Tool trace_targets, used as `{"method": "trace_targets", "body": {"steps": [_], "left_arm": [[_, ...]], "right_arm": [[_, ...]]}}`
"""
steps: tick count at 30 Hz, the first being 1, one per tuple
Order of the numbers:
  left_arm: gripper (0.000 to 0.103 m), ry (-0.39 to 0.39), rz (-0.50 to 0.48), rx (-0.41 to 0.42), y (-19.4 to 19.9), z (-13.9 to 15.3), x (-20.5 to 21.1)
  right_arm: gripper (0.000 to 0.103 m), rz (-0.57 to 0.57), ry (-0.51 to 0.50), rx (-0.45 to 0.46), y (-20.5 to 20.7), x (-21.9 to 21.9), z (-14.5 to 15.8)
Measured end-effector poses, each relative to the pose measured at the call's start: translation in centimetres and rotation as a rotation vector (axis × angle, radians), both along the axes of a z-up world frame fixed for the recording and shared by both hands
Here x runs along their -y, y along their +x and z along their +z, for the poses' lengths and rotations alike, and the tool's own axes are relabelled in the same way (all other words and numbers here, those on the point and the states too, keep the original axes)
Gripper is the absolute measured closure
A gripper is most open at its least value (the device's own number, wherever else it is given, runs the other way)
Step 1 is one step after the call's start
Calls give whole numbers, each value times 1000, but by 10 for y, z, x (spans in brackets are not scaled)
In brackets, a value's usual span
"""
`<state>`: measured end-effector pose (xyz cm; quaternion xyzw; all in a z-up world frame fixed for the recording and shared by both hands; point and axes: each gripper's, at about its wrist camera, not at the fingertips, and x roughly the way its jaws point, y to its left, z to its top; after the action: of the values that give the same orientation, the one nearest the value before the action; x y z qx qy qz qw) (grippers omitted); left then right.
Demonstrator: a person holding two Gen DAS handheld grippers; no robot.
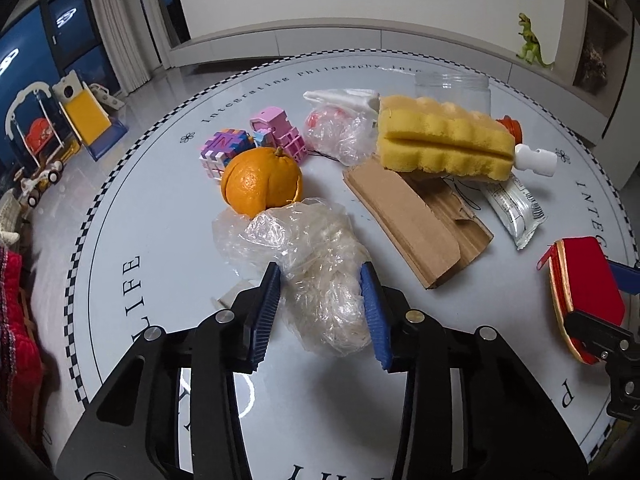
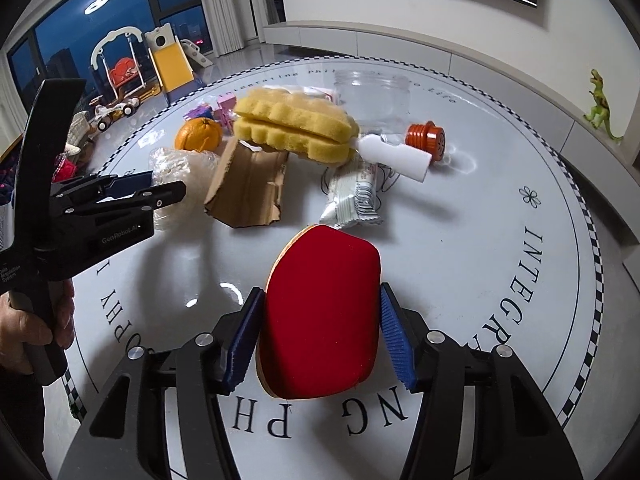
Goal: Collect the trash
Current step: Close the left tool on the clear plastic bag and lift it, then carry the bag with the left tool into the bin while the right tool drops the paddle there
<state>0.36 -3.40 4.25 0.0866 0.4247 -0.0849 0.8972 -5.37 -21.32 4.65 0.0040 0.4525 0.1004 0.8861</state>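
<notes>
My left gripper [image 1: 320, 276] is shut on a crumpled clear plastic bag [image 1: 316, 264] that lies on the round white table [image 1: 140, 220], just in front of an orange [image 1: 262, 182]. The bag also shows in the right wrist view [image 2: 180, 176], behind the left gripper [image 2: 160, 190]. My right gripper [image 2: 322, 292] is shut on a red table-tennis paddle [image 2: 320, 312], held above the table; the paddle shows at the right in the left wrist view [image 1: 588, 292]. Torn cardboard [image 1: 416, 216], a silver wrapper [image 1: 516, 208] and a second plastic bag [image 1: 340, 132] lie beyond.
A yellow sponge [image 1: 444, 140] rests on the cardboard beside a white bottle [image 1: 536, 158] and an orange cap [image 2: 426, 138]. A clear jar [image 2: 374, 96] stands behind. Pink and purple block toys [image 1: 248, 140] sit by the orange. Children's play equipment [image 2: 132, 64] stands on the floor.
</notes>
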Motion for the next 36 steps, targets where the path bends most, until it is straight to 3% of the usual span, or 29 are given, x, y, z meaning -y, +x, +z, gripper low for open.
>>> {"method": "trace_targets", "body": {"steps": [8,18,36], "left_arm": [[63,-45,12,67,-42,34,-29],[63,-50,118,106,-94,44,-96],[63,-26,484,18,-202,-13,-258]], "right_arm": [[45,35,4,46,-11,-24,25],[45,160,8,71,-36,-93,39],[45,581,27,37,-110,-289,29]]}}
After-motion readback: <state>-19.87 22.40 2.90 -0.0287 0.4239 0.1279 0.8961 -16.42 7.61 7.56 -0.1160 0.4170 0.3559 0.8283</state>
